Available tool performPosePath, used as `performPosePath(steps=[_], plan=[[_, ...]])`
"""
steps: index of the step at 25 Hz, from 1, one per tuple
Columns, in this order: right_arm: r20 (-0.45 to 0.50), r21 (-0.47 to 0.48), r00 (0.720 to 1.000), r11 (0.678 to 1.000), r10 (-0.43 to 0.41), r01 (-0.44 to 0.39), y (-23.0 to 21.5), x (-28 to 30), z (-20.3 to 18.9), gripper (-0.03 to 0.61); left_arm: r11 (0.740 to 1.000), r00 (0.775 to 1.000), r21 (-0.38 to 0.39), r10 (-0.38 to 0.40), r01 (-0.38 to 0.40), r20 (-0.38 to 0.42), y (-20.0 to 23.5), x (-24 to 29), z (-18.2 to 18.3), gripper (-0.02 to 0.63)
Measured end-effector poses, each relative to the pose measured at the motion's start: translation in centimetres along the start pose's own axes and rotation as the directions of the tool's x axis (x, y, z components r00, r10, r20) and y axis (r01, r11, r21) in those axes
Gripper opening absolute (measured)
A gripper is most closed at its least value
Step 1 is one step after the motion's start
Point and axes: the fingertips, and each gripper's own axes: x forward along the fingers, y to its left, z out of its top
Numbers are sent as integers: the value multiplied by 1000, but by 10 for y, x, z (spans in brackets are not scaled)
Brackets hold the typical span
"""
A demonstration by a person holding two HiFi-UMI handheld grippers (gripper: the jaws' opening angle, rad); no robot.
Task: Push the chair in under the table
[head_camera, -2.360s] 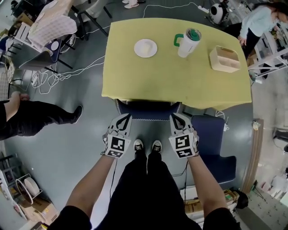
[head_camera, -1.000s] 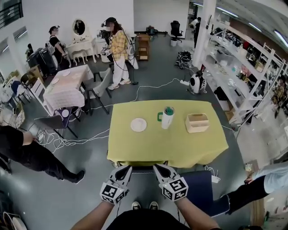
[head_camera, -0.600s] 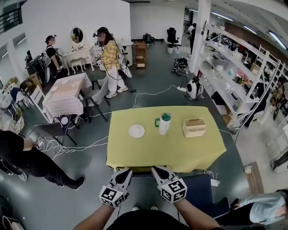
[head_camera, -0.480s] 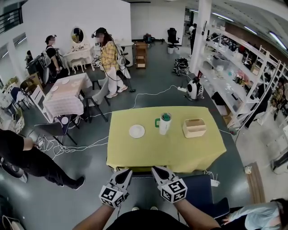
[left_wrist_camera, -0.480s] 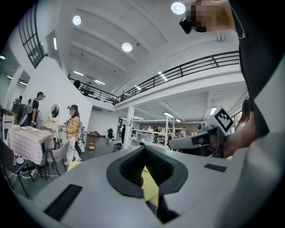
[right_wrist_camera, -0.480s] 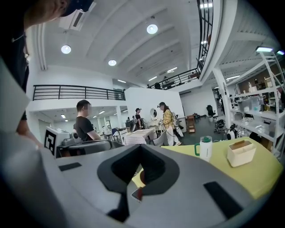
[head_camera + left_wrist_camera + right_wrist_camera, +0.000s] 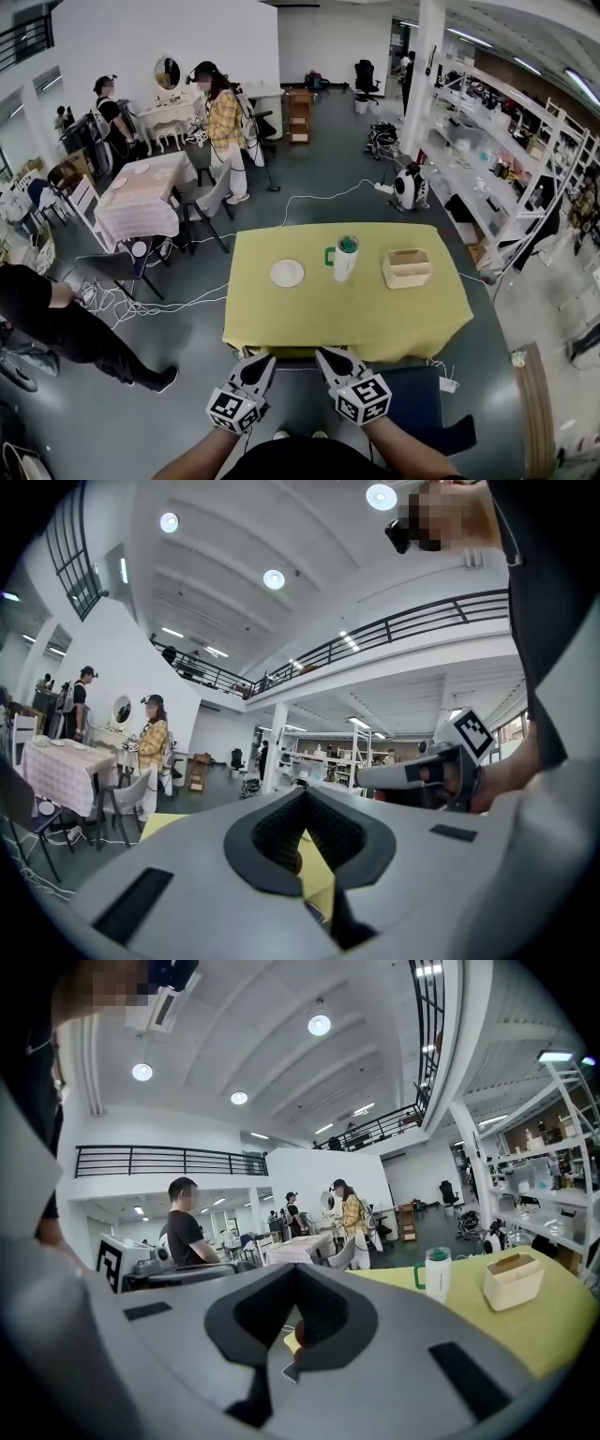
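The table wore a matt yellow cloth. At its 2 o'clock, the box looked pale wood; the tumbler, smooth white plastic. The floor was smooth, faintly glossy grey.

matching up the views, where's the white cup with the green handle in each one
Head view: white cup mid-table, between the plate and the wooden box.
Left gripper view: not in it.
Right gripper view: right of centre, left of the wooden box.
Shared landmark: the yellow tablecloth.

Bright, even light from round white ceiling lamps — soft shadows, strong fisheye bending at edges; near gripper bodies blurred.
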Motion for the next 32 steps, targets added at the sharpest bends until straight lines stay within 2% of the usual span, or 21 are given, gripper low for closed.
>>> performPosePath(steps=[10, 21, 26, 32], plan=[[-14, 48, 999, 998, -35, 35, -12, -17, -7, 12, 998, 999, -57, 33, -32, 16, -13, -6, 1, 7], [-15, 59, 1000, 998, -26, 26, -19, -44, -18, 12, 997, 998, -43, 70, -70, 4, -44, -5, -6, 6], [-40, 79, 999, 997, 0, 3, -10, -52, -35, 12, 992, 993, -59, 113, -114, -25, -55, -22, -15, 6], [-55, 69, 998, 997, 24, -20, 13, -63, -43, 12, 990, 992, -62, 124, -126, -33, -69, -40, -19, 6]])
